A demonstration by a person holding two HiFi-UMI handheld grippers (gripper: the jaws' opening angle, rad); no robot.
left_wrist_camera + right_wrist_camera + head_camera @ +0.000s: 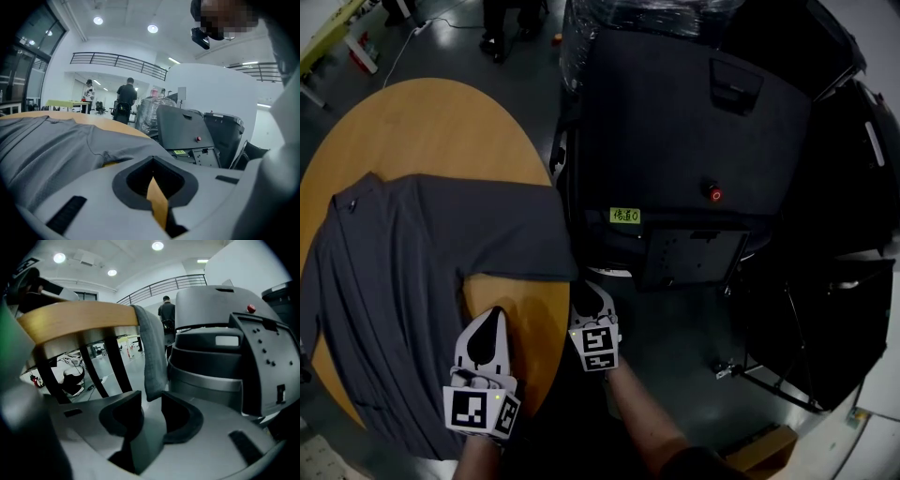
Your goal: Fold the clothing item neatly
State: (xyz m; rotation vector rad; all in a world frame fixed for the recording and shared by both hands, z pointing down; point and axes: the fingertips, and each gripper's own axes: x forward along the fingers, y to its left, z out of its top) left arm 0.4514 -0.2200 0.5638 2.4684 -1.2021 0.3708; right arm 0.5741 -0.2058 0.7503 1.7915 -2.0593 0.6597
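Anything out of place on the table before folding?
Yes: one sleeve of the shirt droops off the table edge instead of lying flat. Its end hangs at the tips of the open right gripper. The rest lies spread out.

Pale grey left claw (494, 315), right claw (592, 287); black pads (136, 182), marker cubes (478, 411)

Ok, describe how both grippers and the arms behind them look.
The left gripper and right gripper have pale grey moulded bodies, with black pads lining a teardrop-shaped hollow. Each carries a cube of black-and-white square markers at its rear. The right forearm and left forearm are bare, without sleeves.
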